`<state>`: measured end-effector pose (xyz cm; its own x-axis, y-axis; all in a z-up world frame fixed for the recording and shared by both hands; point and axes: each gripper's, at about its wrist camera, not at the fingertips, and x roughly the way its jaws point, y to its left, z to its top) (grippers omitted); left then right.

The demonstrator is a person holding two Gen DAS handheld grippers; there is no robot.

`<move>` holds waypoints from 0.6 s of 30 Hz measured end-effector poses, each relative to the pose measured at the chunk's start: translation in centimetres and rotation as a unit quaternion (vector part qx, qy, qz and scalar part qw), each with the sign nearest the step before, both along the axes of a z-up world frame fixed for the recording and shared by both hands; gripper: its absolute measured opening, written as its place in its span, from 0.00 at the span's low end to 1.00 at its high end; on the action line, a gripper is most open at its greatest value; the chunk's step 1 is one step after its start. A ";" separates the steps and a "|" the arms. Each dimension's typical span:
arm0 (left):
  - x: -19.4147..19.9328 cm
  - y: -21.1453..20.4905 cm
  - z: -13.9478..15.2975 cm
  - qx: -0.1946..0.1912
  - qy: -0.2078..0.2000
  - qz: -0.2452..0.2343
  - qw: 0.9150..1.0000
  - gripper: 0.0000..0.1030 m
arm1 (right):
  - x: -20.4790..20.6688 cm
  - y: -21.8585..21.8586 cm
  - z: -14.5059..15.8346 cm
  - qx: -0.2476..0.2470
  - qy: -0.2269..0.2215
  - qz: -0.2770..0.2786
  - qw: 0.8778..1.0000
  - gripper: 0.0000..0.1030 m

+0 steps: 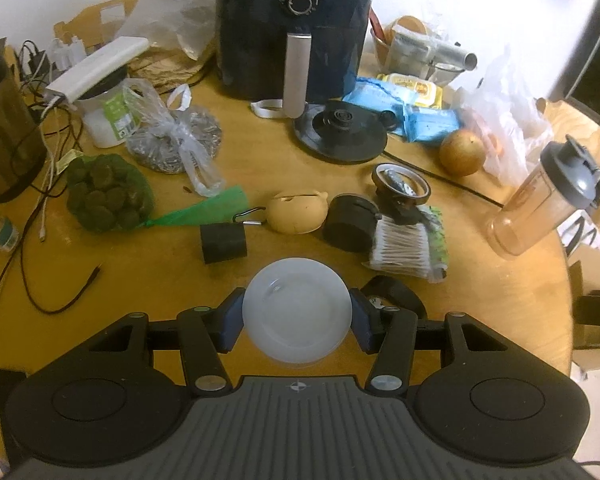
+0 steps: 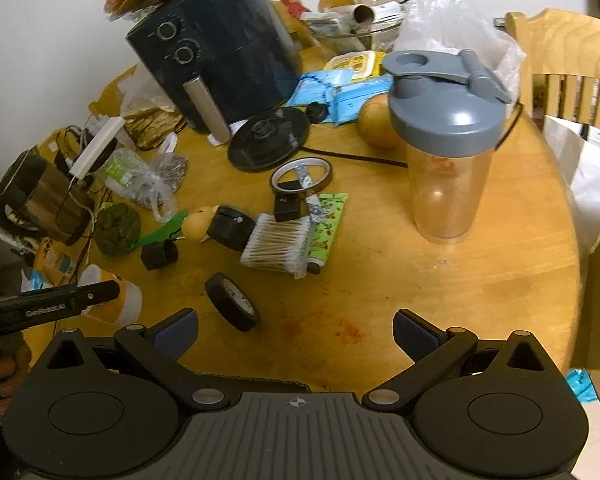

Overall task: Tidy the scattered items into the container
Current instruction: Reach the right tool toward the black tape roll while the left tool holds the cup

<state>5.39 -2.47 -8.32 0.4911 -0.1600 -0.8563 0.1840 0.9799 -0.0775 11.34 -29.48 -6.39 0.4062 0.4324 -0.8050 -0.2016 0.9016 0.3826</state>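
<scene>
Pinching a small round translucent-white plastic tub by opposite sides of its rim, the left gripper stands about half open, both blue pads pressed against the wall. The tub hangs above the round wooden table, clear of it, its mouth or base facing the camera; which one I cannot tell. In the right wrist view it shows side-on, with something orange inside, so its short axis lies roughly along the fingers. It looks light, stiff enough to hold, but smooth and likely slippery; a grip across the widest part seems safest.

The right gripper is spread wide and holds nothing.

Just beyond it a roll of black tape stands on edge, tilted. Farther off lies a soft clear pack of cotton buds, long axis across the table, easily crushed.
</scene>
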 end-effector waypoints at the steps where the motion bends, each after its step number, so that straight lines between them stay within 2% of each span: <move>1: -0.3 0.0 0.3 0.000 -0.001 0.003 1.000 0.51 | 0.2 0.1 -0.1 0.001 0.000 0.006 1.000 1.00; 14: -3.3 1.1 2.1 -0.009 -0.006 0.054 0.998 0.51 | 1.9 2.9 -2.0 0.015 0.007 0.093 0.995 1.00; 18: -4.4 1.6 2.5 -0.015 -0.008 0.074 0.997 0.51 | 2.1 4.2 -2.7 -0.001 0.001 0.128 0.992 0.98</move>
